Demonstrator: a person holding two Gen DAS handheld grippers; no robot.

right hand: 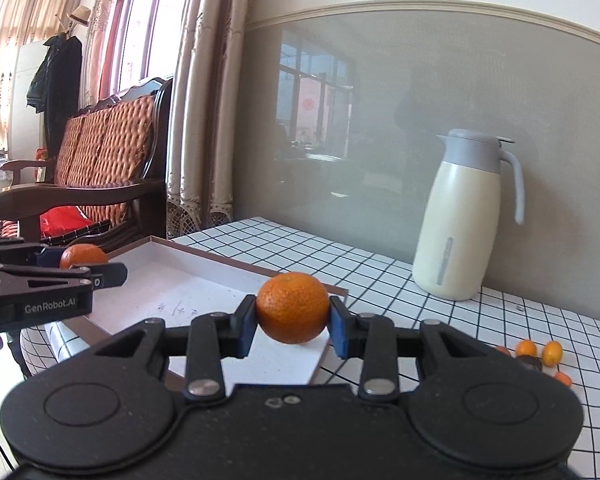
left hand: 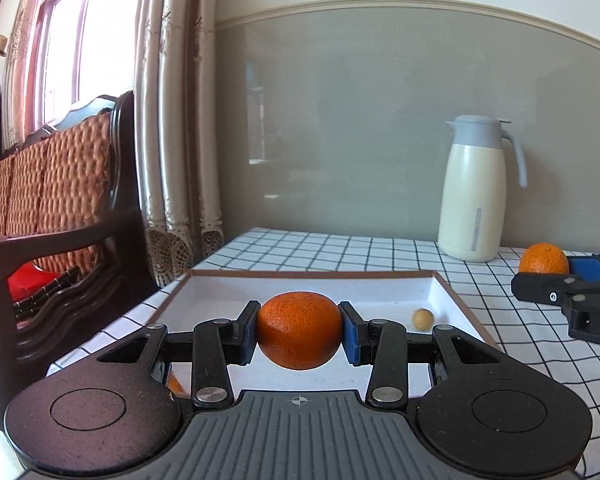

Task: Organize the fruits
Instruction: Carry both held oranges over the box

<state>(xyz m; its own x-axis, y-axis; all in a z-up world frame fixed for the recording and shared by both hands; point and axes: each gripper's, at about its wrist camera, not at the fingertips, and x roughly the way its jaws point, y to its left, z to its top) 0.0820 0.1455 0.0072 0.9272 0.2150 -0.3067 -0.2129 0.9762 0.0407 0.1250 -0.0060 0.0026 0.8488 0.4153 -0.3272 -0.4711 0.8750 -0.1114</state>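
My left gripper (left hand: 300, 331) is shut on an orange (left hand: 299, 330), held above the shallow white tray (left hand: 316, 280) with a brown rim. A small tan round fruit (left hand: 422, 319) lies inside the tray near its right wall. My right gripper (right hand: 293, 309) is shut on a second orange (right hand: 293, 307) over the tray's right edge (right hand: 296, 270). In the left wrist view the right gripper (left hand: 556, 270) shows at the far right with its orange (left hand: 544, 258). The left gripper (right hand: 80, 264) and its orange (right hand: 83, 256) appear at the left of the right wrist view.
A cream thermos jug with a grey lid (left hand: 476, 192) (right hand: 460, 216) stands at the back of the checked tablecloth (right hand: 380, 256) against the wall. Several small orange kumquats (right hand: 540, 354) lie on the cloth at the right. A wooden sofa (left hand: 60, 200) sits past the table's left edge.
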